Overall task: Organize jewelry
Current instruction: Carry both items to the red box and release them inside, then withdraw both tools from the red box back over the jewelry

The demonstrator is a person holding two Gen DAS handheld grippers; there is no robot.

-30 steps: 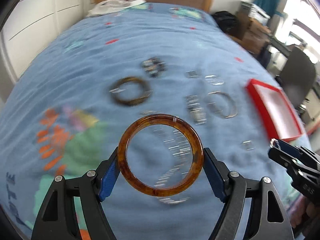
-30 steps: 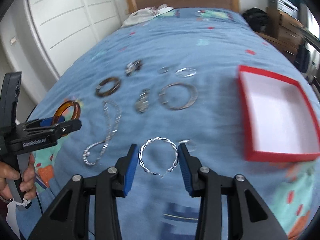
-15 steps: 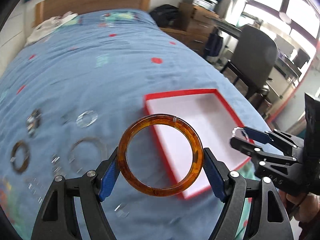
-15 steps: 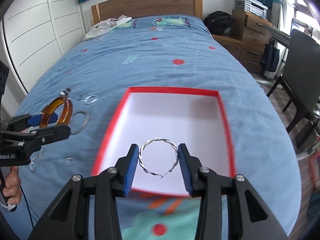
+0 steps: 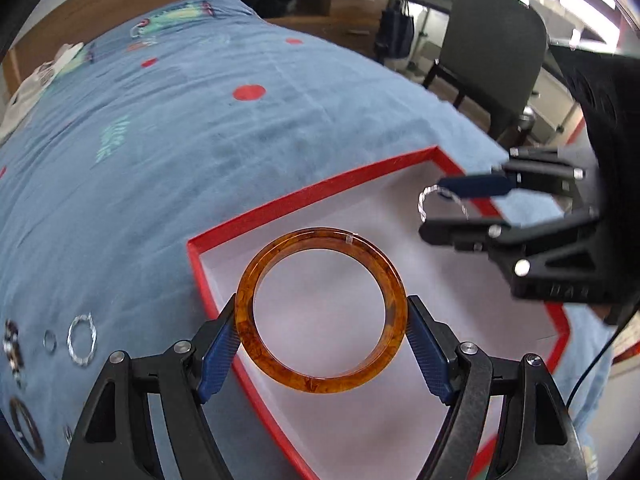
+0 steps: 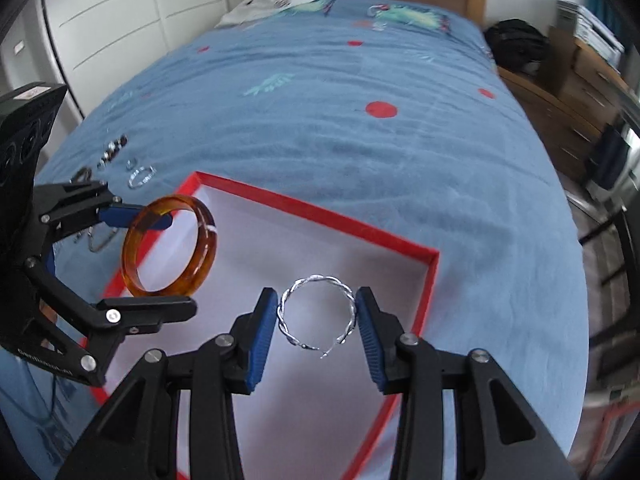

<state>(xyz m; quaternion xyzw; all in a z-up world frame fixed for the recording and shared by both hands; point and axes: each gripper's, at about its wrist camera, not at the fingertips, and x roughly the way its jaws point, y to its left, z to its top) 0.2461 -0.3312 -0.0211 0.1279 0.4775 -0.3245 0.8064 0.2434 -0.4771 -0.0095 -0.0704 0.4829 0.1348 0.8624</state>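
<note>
My left gripper (image 5: 321,312) is shut on an amber tortoiseshell bangle (image 5: 244,312), held above the near left part of a red box with a white inside (image 5: 312,196). My right gripper (image 6: 317,316) is shut on a silver twisted hoop (image 6: 285,322), held above the same box (image 6: 320,210). The bangle (image 6: 202,258) and left gripper (image 6: 156,264) show at the left of the right wrist view. The hoop (image 5: 423,202) and right gripper (image 5: 444,208) show at the right of the left wrist view.
The box lies on a blue bedspread (image 5: 160,140). Several loose pieces lie left of it: a silver twisted hoop (image 5: 82,340), a small ring (image 5: 49,339), a brown bangle (image 5: 26,428). A dark chair (image 5: 492,60) and wooden drawers (image 6: 580,92) stand beside the bed.
Both grippers have swung from the loose jewelry on the bedspread over to the red box, each still holding its piece. They now hover closer above the box's white inside.
</note>
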